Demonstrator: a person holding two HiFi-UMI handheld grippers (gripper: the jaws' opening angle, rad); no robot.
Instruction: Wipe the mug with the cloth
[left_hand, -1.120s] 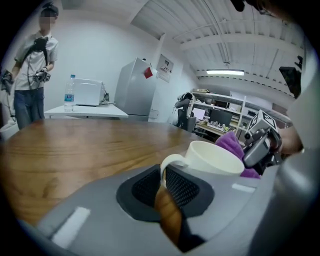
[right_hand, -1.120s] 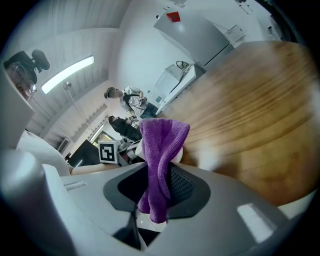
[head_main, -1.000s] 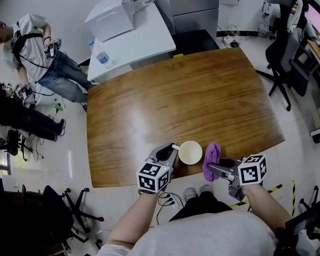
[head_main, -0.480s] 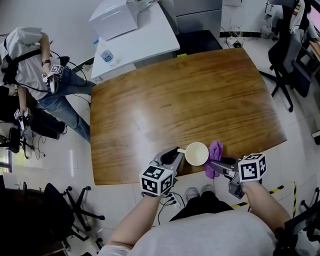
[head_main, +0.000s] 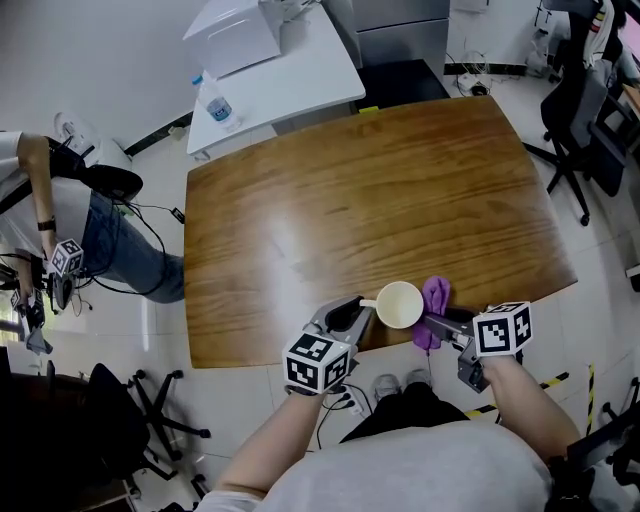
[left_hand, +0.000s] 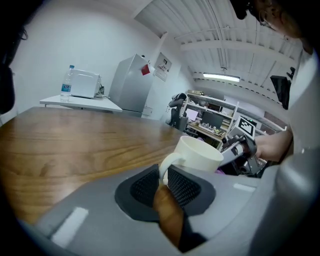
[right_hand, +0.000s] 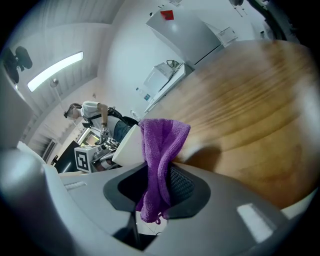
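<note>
head view: at the near edge of the wooden table (head_main: 380, 190), i work two hand-held grippers either side of a cream mug (head_main: 399, 304). my left gripper (head_main: 352, 312) has the mug by its handle (left_hand: 164, 169); the left gripper view shows the thin loop standing between the two ribbed pads, which close on it from both sides with only a narrow gap between them. those jaws have just been opening a little, with the handle between them. the mug sits open side up, its handle turned toward my left; whether its base rests on the wood or hangs just above it i cannot tell.

my right gripper (head_main: 432, 322) is clamped on a purple cloth (head_main: 434, 296). in the right gripper view the cloth rises out of the closed jaws in a bunched fold, a short tail hanging below them, and its upper part lies against the mug's outer wall on the side away from the handle.

beyond the table's far corner a water bottle (head_main: 216, 105) stands on a white side table (head_main: 300, 85), and a person (head_main: 70, 200) bends at the left edge of the room.
</note>
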